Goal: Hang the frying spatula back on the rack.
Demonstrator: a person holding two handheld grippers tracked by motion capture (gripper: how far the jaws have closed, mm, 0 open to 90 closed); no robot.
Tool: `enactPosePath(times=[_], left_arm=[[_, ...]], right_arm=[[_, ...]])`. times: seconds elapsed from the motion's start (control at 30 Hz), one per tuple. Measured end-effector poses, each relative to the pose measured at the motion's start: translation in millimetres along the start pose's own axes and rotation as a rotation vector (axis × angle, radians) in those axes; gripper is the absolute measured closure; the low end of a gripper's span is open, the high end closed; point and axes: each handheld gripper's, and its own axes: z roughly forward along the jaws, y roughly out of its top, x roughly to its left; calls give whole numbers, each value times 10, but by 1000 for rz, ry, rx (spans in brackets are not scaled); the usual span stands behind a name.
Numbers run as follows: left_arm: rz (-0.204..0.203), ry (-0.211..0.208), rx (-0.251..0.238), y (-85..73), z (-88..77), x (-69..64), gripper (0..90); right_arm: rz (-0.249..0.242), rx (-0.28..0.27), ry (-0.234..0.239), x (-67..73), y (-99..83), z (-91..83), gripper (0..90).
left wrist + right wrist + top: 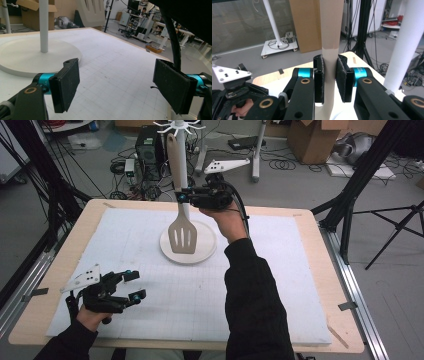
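Spatula, beige, slotted, with a wooden upper handle: held upright above the round white base plate of a white hook stand at the far middle of the tabletop, which is pale wood under a white gridded mat. Right tongs: pinching the spatula's neck just below the wood, pads flat on either side in the right gripper view; the grip sits high, likely so the handle's top end can reach one of the stand's hooks above. Blade hangs downward, over the base plate; whether it touches the plate cannot be told. Left tongs: spread, nothing between the pads, resting low at the near left of the mat, well apart from the stand and apparently idle while the other hand works. Stand pole: upright, just behind the spatula.
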Motion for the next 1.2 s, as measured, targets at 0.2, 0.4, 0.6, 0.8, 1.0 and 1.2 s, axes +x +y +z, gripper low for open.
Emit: enactPosePath(times=[0.2,0.4,0.6,0.8,1.0,1.2], left_arm=[[-10,-13,-13,1,-13,7,217],[-18,-11,-20,2,-34,11,217],[-14,-10,-18,7,-45,15,218],[-12,-4,-18,3,-46,4,218],[1,13,-5,-9,-46,5,217],[7,44,5,-14,-49,24,212]], right_arm=[[28,-4,-15,-74,41,41,783],[57,11,-39,-123,38,70,783],[77,24,-91,-164,16,73,783],[51,19,-111,-127,-19,38,734],[65,-63,-147,-64,-124,-193,533],[25,-19,-250,70,-437,-539,404]])
